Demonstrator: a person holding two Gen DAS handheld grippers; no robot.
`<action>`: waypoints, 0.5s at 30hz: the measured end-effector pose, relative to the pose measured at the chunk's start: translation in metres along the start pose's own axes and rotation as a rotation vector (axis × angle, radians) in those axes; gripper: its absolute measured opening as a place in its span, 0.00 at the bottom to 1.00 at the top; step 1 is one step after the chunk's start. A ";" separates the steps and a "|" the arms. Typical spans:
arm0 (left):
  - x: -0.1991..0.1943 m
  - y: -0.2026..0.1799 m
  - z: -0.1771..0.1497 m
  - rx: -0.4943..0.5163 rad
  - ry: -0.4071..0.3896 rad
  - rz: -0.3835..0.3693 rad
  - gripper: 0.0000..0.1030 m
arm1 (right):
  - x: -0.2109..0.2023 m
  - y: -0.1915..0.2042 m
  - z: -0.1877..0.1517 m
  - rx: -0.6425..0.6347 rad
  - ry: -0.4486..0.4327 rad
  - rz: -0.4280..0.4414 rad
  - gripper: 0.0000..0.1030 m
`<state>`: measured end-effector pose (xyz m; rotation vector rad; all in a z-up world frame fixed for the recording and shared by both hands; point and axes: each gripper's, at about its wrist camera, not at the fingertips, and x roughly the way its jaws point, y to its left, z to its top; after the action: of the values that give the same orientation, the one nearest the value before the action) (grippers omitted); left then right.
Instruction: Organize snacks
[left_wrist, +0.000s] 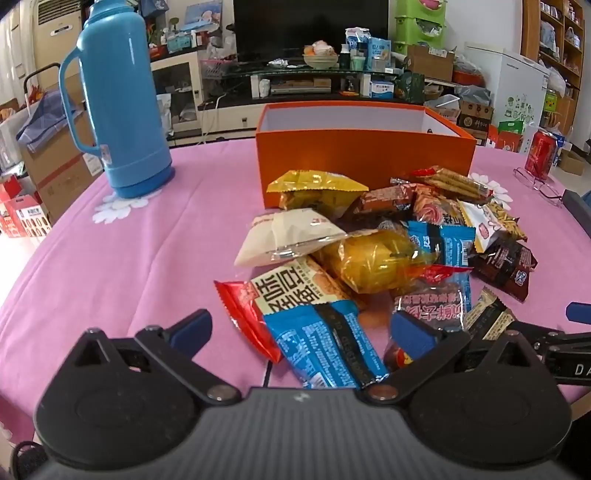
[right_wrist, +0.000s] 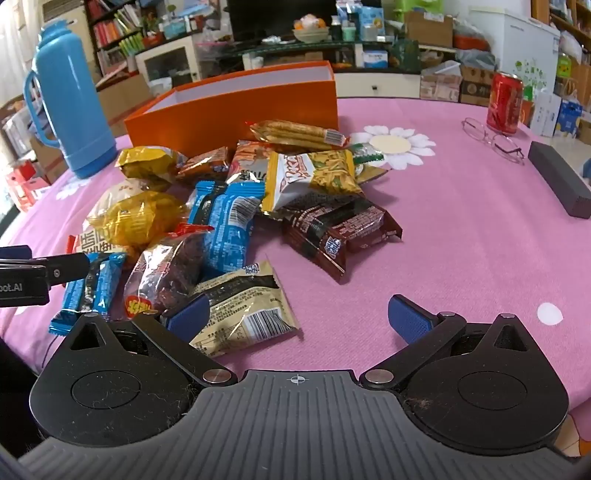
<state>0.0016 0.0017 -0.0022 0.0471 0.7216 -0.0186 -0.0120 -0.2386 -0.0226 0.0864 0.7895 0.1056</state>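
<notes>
Pink tablecloth (right_wrist: 461, 240) is carrying snack packets (left_wrist: 373, 258) beside an orange box (left_wrist: 365, 162); left gripper (left_wrist: 303, 328) and right gripper (right_wrist: 299, 317) are hovering released, grasping nothing.

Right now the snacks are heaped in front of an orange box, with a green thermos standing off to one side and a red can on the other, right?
Nearly. The thermos is blue, not green, as the left wrist view shows. The rest holds: the snacks lie heaped in front of the orange box, and the red can stands on the other side.
</notes>
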 end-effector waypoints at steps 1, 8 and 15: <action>0.000 0.000 0.000 -0.002 0.000 -0.001 0.99 | 0.000 0.000 0.000 0.001 0.000 0.000 0.91; 0.005 0.000 -0.001 -0.011 0.005 -0.005 0.99 | 0.002 0.000 0.001 0.001 0.001 -0.006 0.91; 0.005 0.000 -0.001 -0.016 0.004 -0.007 0.99 | 0.001 0.002 0.001 -0.018 0.004 -0.034 0.91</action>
<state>0.0049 0.0020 -0.0062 0.0292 0.7258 -0.0198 -0.0104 -0.2362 -0.0221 0.0553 0.7937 0.0807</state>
